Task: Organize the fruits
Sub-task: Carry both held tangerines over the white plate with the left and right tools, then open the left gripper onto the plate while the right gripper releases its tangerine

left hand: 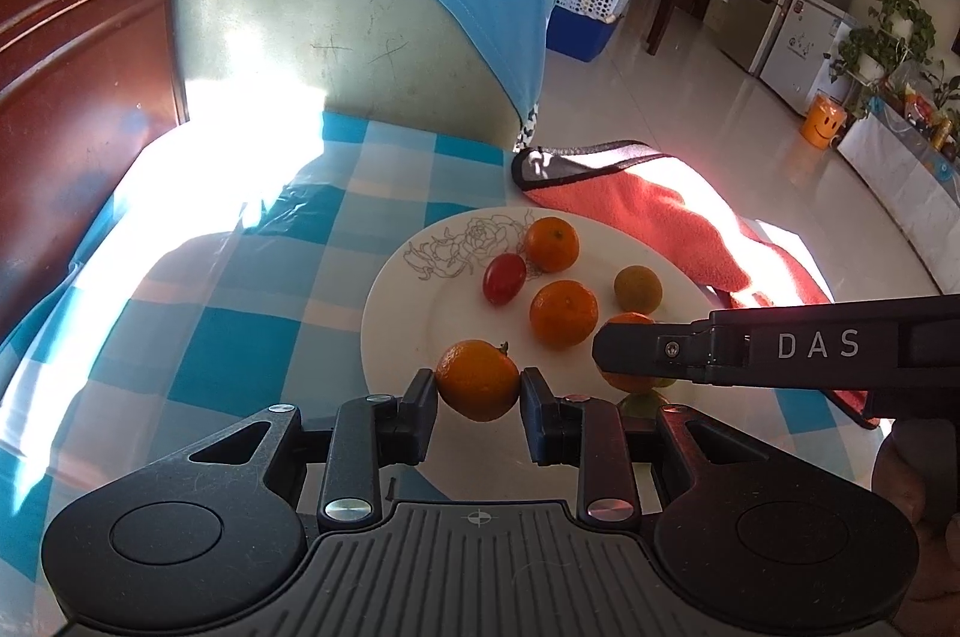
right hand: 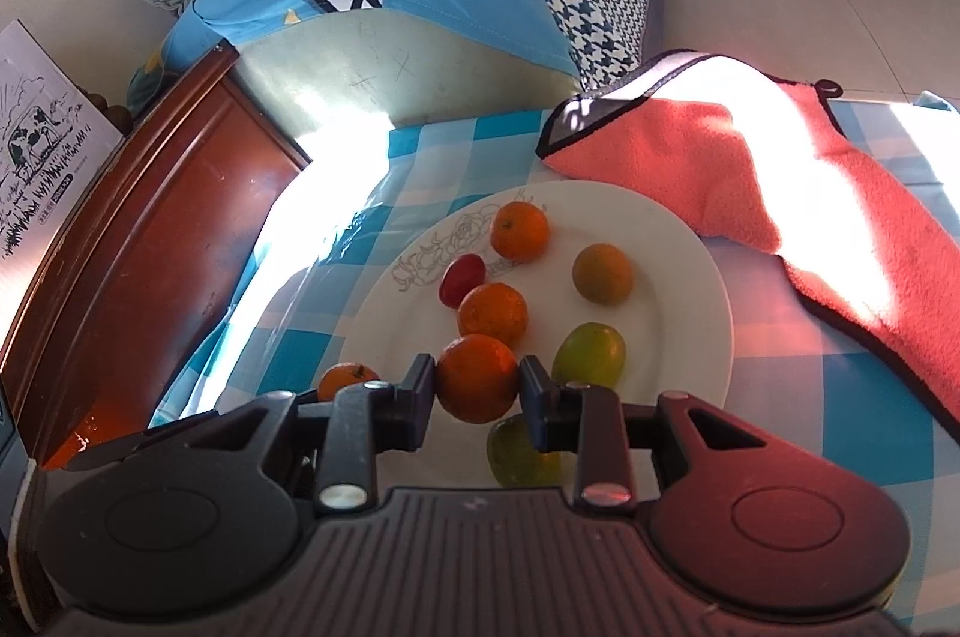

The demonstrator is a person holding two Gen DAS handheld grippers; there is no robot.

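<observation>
Blue-and-white checked tablecloth (left hand: 228, 277) fills the lower half of both views, sun glare across it. White plate (left hand: 396, 331) with a grey rose sketch sits centre frame, coral towel (left hand: 648, 211) touching its upper-right rim. Left gripper (left hand: 478, 386), bottom centre of its view, clamped on an orange (left hand: 477, 377) over the plate's near rim. Right gripper (right hand: 477, 380) clamped on a second orange (right hand: 477, 377) over the plate's near part. On the plate: two more oranges, a red tomato (left hand: 504, 278), a dull brownish-green fruit (left hand: 637, 287); right view also shows two green fruits (right hand: 589, 355) lower centre. Right gripper's arm enters the left view at right, lettered "DAS" (left hand: 819, 344). Yellow smiley bucket (left hand: 823, 120) on the floor, right edge. Cow-drawing box (right hand: 42, 144) at left edge of right view, text unreadable.
</observation>
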